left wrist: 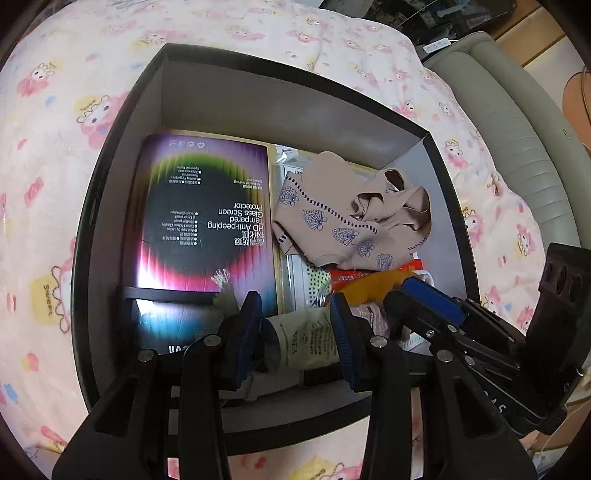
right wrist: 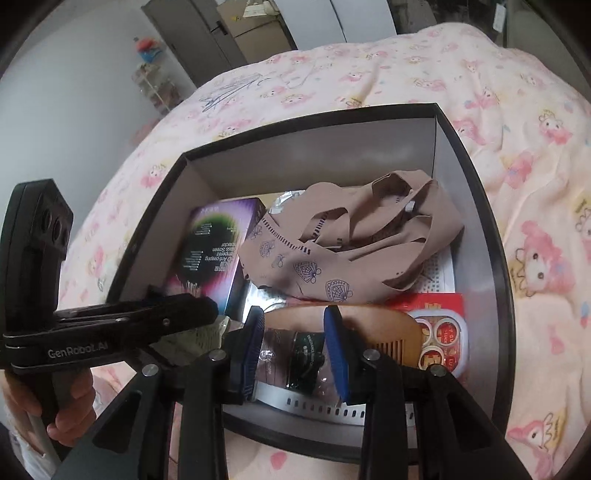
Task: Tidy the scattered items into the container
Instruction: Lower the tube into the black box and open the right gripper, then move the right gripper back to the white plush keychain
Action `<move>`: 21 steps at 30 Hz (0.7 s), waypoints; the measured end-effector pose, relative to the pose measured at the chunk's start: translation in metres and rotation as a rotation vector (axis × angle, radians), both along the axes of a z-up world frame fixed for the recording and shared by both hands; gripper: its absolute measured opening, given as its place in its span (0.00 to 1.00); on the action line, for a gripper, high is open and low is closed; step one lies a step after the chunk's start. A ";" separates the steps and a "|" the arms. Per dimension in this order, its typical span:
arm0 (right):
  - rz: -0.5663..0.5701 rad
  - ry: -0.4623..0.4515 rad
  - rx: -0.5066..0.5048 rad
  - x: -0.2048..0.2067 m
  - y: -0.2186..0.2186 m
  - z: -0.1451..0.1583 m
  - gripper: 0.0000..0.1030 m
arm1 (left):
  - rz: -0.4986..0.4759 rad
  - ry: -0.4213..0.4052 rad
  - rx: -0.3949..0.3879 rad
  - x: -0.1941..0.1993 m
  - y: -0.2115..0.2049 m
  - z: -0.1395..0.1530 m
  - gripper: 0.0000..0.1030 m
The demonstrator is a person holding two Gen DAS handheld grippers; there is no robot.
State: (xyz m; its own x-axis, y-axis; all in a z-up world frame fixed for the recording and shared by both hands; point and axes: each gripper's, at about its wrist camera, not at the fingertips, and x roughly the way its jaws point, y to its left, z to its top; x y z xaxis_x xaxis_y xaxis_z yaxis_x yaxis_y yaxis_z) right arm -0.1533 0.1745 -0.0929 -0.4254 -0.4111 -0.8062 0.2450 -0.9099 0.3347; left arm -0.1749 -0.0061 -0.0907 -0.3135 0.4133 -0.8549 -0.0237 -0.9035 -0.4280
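The black box (left wrist: 110,166) with grey inner walls lies open on the bed. In it are a purple screen-protector pack (left wrist: 199,214), a beige printed cloth (left wrist: 343,218), a red packet (right wrist: 439,332) and a wooden comb (right wrist: 388,332). My left gripper (left wrist: 297,332) hangs over the box's near edge, shut on a cream tube (left wrist: 303,343) with green lettering. My right gripper (right wrist: 295,350) is just to its right, shut on a clear packet (right wrist: 291,354) with dark contents, above the comb. Each gripper shows in the other's view: the right gripper (left wrist: 424,295) and the left gripper (right wrist: 207,310).
A pink cartoon-print quilt (right wrist: 406,74) surrounds the box on all sides. A grey padded headboard (left wrist: 517,147) runs along the right in the left wrist view. Grey cupboards (right wrist: 207,33) stand beyond the bed. A person's hand (right wrist: 70,402) grips the left tool's handle.
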 end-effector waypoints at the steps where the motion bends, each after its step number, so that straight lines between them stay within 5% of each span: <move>1: -0.003 -0.001 0.001 0.001 0.000 0.000 0.30 | 0.002 0.009 0.009 0.001 -0.001 0.002 0.37; 5: -0.029 0.018 -0.013 0.009 0.004 0.007 0.29 | -0.011 0.115 0.027 0.018 -0.002 0.030 0.37; 13: -0.113 0.176 -0.065 0.065 0.007 0.075 0.38 | -0.065 0.315 -0.041 0.078 0.009 0.099 0.44; 21: -0.113 0.201 -0.043 0.112 -0.011 0.104 0.38 | -0.091 0.380 -0.041 0.122 0.006 0.124 0.45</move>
State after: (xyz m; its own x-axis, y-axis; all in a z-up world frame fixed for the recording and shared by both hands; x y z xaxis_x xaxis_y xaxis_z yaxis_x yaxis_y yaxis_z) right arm -0.0415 0.1635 0.0110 -0.6213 -0.3838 -0.6832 0.2077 -0.9213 0.3287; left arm -0.0527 -0.0004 0.0331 -0.5746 0.4223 -0.7011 -0.2549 -0.9064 -0.3370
